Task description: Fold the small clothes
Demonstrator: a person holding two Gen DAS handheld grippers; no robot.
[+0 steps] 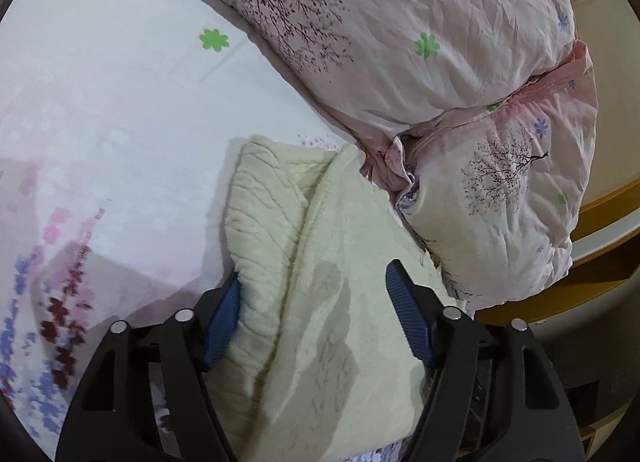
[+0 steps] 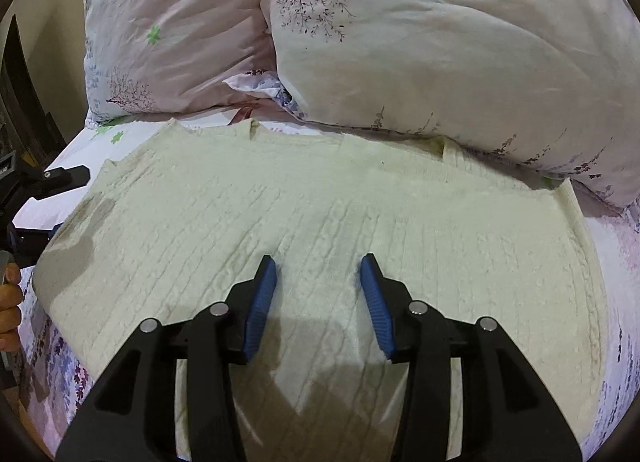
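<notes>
A cream cable-knit sweater [image 2: 320, 214] lies spread flat on the floral bedsheet [image 1: 100, 122]. In the left wrist view the same sweater [image 1: 320, 302] shows a fold ridge running up its middle. My left gripper [image 1: 314, 278] is open, its blue pads straddling the sweater's edge, nothing pinched. My right gripper [image 2: 318, 266] is open just above the sweater's middle, holding nothing. The left gripper's black body [image 2: 48, 178] and the hand holding it show at the left edge of the right wrist view.
Two plump floral pillows [image 2: 460, 34] lie against the sweater's far edge; they also show in the left wrist view [image 1: 400, 30]. A wooden bed frame [image 1: 600, 222] runs along the right. Bare sheet stretches to the left of the sweater.
</notes>
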